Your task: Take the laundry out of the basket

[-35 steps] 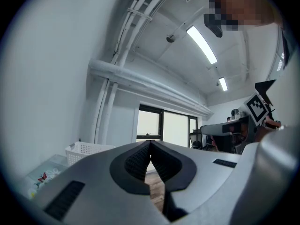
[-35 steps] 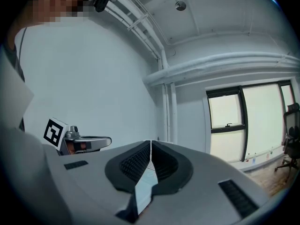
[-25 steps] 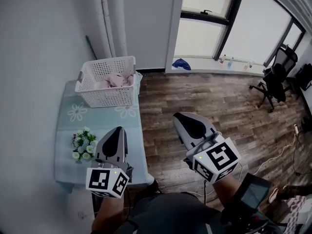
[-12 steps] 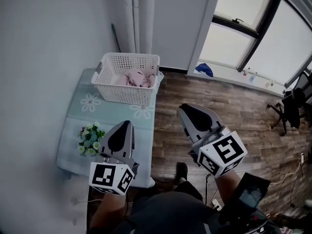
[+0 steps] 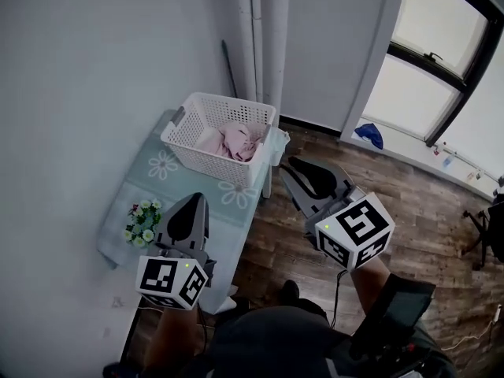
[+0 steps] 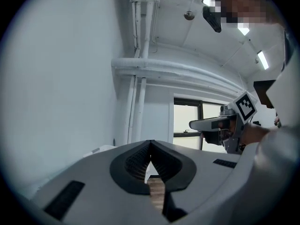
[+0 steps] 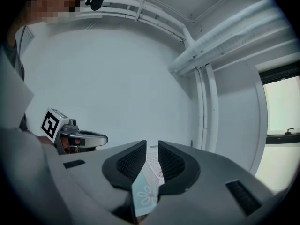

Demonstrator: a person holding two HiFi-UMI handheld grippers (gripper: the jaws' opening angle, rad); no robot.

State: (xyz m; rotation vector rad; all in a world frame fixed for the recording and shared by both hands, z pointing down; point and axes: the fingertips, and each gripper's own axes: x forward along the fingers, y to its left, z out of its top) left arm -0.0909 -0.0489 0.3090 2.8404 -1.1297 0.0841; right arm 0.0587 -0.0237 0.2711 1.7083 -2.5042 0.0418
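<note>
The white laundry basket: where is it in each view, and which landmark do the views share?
Head view: the basket stands above centre, at the table's far end.
Left gripper view: not clearly in it; a pale shape left of centre may be its rim.
Right gripper view: low centre, a sliver in the gap between the right gripper's jaws, which have just been opening.
Shared landmark: the vertical wall pipes.

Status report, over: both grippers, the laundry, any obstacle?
Left gripper shut, empty. Right gripper just opening slightly, nothing between jaws. Pink laundry in white basket, untouched. Flowers on table, aside from path.
</note>
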